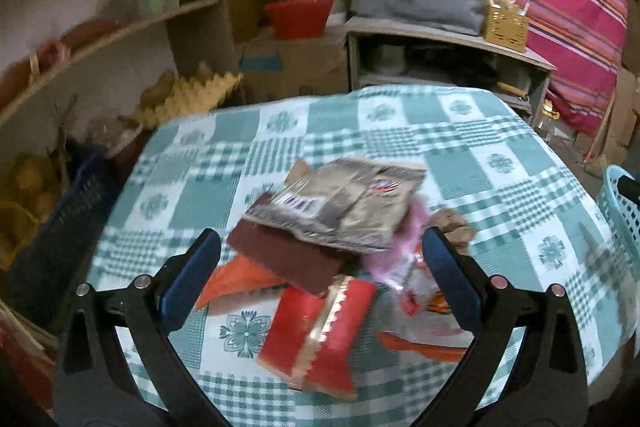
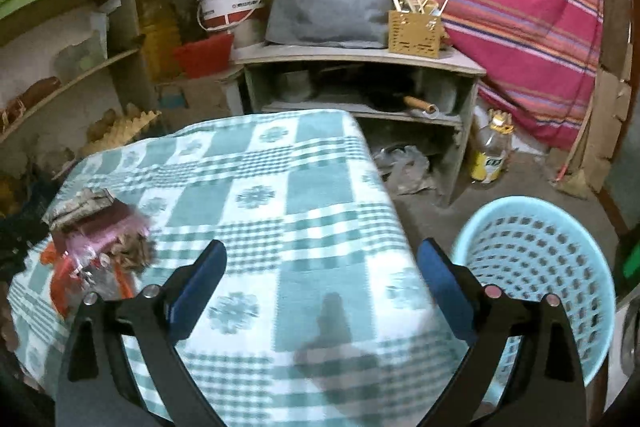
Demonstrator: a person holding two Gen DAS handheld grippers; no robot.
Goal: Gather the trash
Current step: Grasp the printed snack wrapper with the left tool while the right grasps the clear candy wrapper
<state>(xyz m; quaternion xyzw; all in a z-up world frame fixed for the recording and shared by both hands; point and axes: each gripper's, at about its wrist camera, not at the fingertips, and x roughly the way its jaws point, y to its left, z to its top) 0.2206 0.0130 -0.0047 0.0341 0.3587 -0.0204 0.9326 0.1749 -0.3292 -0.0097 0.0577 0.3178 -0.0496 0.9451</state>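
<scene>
Trash pile sitting on the desk, basket standing beside it

A heap of crumpled paper and plastic wrappers (image 1: 336, 247) is lying on the green-and-white checked cloth-covered desk (image 2: 280, 195), toward its left side; the pale blue perforated plastic basket (image 2: 536, 267) is standing on the floor just right of the desk, with a low grey wooden shelf unit (image 2: 360, 83) standing behind both.

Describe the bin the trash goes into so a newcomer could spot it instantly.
Start at the table with the green-and-white checked cloth. On the floor just off its right edge stands a light blue plastic basket. It is round with walls full of small holes, unlike the solid white bucket on the shelving behind.
</scene>
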